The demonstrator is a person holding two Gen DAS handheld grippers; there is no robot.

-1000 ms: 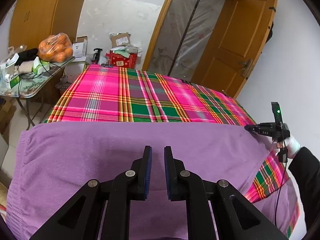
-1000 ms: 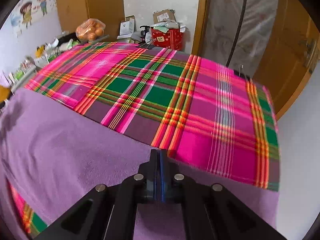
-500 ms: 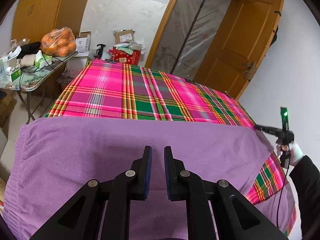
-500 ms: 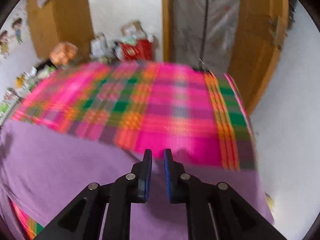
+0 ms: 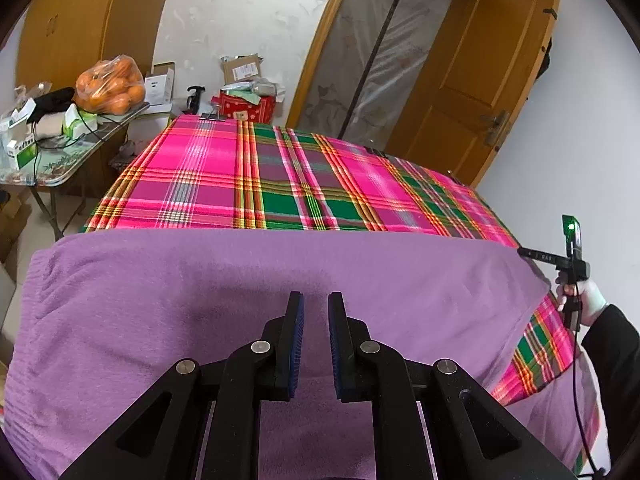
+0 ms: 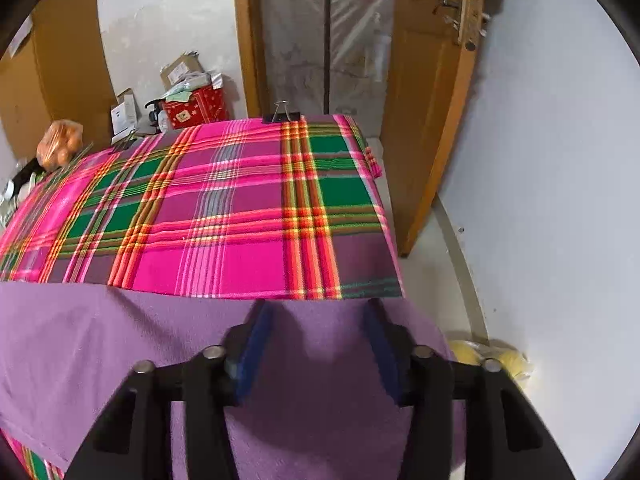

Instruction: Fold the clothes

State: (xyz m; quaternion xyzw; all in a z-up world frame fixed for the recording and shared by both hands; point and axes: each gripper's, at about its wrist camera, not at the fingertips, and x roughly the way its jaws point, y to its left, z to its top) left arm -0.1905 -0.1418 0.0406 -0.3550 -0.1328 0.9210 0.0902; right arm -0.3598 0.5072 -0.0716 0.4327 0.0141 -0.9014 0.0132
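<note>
Purple garment (image 5: 248, 280) lies spread flat across the near end of the counter (image 5: 280, 184), which wears a pink and green plaid cloth; its far edge runs straight from side to side, and its right part hangs down over the counter's corner.

Left tongs (image 5: 316, 340) hover just above the purple fabric with a narrow gap between the blue pads, and they hold nothing. Right tongs (image 6: 316, 354) stand wide open over the right corner of the garment, also with nothing between the pads. In the left view, the person's white-gloved hand (image 5: 582, 296) holds the right tool at the counter's right edge.

Nothing lies on the plaid cloth beyond the garment. A black binder clip (image 6: 282, 114) pinches the cloth at the far edge. Left of the counter is a small folding table (image 5: 68, 152) with a bag of oranges (image 5: 110, 90) and little boxes. Behind stands a red box (image 5: 248, 108), and a wooden door (image 5: 476, 72) is open at the right. Something yellow (image 6: 492, 358) lies on the floor by the wall.
</note>
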